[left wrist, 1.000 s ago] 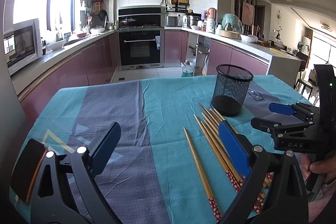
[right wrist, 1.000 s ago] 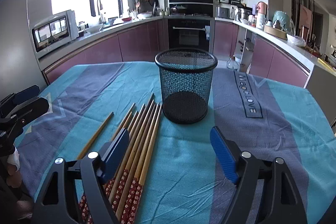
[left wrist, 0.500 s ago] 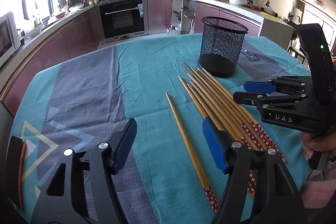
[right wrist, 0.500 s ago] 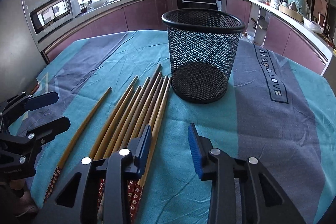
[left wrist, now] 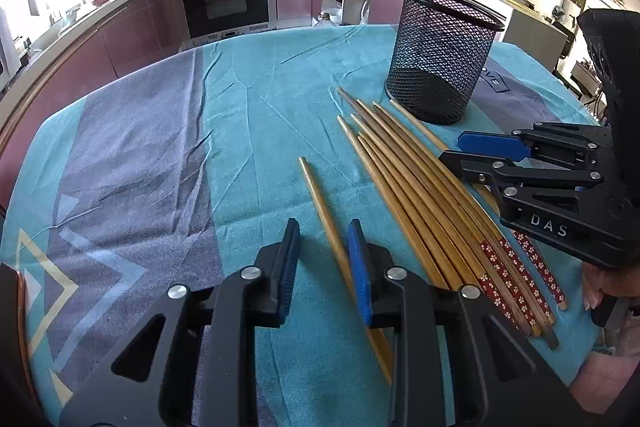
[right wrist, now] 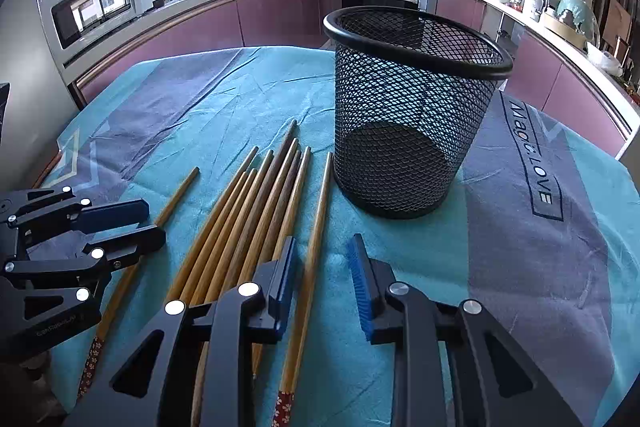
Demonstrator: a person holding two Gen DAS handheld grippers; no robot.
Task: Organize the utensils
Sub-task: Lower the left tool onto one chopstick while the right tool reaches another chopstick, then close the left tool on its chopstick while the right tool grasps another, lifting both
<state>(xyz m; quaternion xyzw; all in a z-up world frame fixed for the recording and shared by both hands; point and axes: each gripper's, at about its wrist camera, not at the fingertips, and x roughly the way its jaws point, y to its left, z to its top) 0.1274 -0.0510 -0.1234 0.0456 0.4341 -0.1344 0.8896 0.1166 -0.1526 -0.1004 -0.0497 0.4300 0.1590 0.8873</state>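
Nearest the left wrist camera, the left gripper has its jaws partly apart, straddling the lone chopstick that lies by itself on the teal tablecloth. The stick passes between the 2 blue pads, close against the right one, and nothing is clamped. Its long axis runs away from the gripper and slightly left, plain tip far, patterned end hidden under the gripper body.

In the right wrist view, the right gripper also has its jaws partly apart with nothing gripped. The rightmost chopstick of the bundle lies in that gap, just beside the left pad, its axis pointing forward toward the cup.

Beside these, the bundle of chopsticks lies fanned flat on the cloth, tips toward the cup and flowered ends toward the person.

Farther on, the black mesh cup stands upright and looks empty, just beyond the chopstick tips. It sits ahead and right of the right gripper, which is the nearer one to it.

The coming move likely turns on this alignment: each stick lies lengthwise between open pads, so closing should pinch it across its width.
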